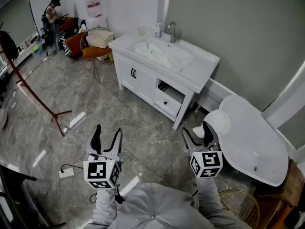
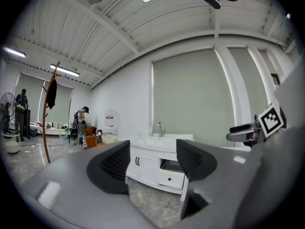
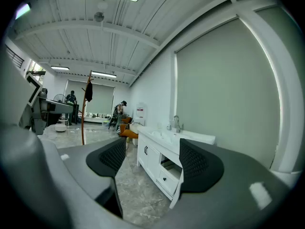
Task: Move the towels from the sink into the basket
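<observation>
White towels lie bunched in the sink of a white vanity across the floor, ahead of me. Low at the right of the head view, a gold wire basket stands on the floor beside me. My left gripper and right gripper are held level in front of my body, well short of the vanity. Both are open with nothing between the jaws. The left gripper view looks between its jaws at the vanity. In the right gripper view the jaws frame the same vanity.
A white bathtub stands at the right, close to my right gripper. A red coat stand is on the left, and an orange chair sits left of the vanity. A person works far back. A cable and plug lie on the floor.
</observation>
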